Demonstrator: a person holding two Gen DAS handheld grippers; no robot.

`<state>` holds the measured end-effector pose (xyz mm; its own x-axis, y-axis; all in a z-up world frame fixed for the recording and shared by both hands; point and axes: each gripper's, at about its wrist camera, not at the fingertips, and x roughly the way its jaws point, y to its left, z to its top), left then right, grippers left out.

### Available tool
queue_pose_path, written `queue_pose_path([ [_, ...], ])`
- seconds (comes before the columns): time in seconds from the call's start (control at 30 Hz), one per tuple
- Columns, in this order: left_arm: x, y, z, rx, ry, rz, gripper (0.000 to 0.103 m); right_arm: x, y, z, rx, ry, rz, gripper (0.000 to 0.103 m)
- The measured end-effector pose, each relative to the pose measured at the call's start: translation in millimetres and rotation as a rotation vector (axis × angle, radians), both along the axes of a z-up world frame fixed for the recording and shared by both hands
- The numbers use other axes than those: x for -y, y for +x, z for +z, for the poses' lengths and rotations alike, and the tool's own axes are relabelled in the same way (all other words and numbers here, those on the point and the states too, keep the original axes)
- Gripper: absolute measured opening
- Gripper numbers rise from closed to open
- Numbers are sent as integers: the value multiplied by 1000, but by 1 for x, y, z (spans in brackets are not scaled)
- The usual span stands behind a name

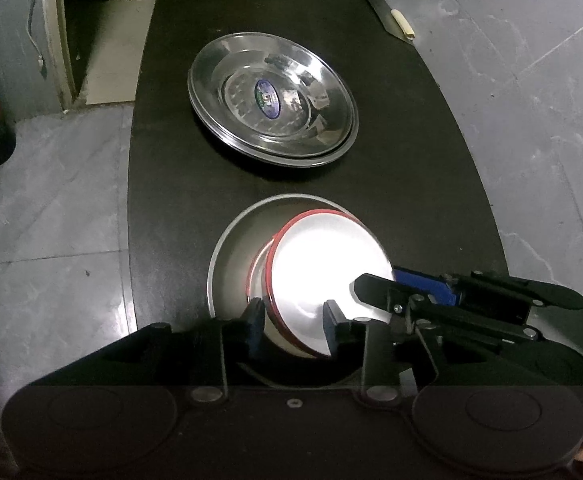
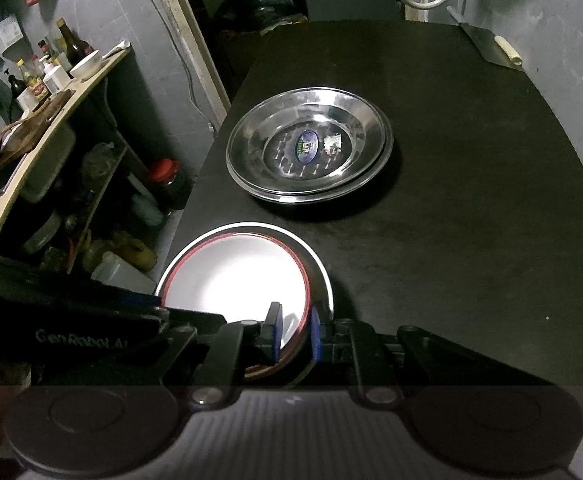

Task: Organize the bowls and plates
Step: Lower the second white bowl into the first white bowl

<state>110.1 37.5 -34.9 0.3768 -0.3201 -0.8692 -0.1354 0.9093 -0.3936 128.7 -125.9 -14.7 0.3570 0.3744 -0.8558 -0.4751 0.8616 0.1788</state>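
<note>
A red-rimmed bowl (image 1: 327, 264) (image 2: 235, 276) leans tilted inside a larger grey bowl (image 1: 231, 264) (image 2: 325, 280) near the front of the black table (image 1: 411, 160). My left gripper (image 1: 294, 322) straddles the near rim of the red-rimmed bowl. Its jaws stand apart and wider than the thin rim, so they do not pinch it. My right gripper (image 2: 295, 330) is shut on the same bowl's rim, with one pad inside and one outside. In the left wrist view the right gripper (image 1: 395, 280) reaches in from the right. A stack of steel plates (image 1: 271, 96) (image 2: 309, 144) lies farther back.
A cleaver (image 1: 391, 16) (image 2: 487, 48) lies at the table's far right corner. Left of the table are a shelf with bottles (image 2: 51, 76), a red-capped jar (image 2: 167, 180) and containers on the grey tiled floor (image 1: 51, 200). The table's left edge runs close to the bowls.
</note>
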Motion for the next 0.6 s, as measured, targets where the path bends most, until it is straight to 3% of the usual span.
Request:
queue_pose_path([
  [0.03, 0, 0, 0, -4, 7, 1, 40, 0, 0, 0, -1, 1, -1, 16],
  [0.6, -6, 1, -8, -32, -36, 20, 48, 2, -2, 3, 9, 28, -9, 16],
])
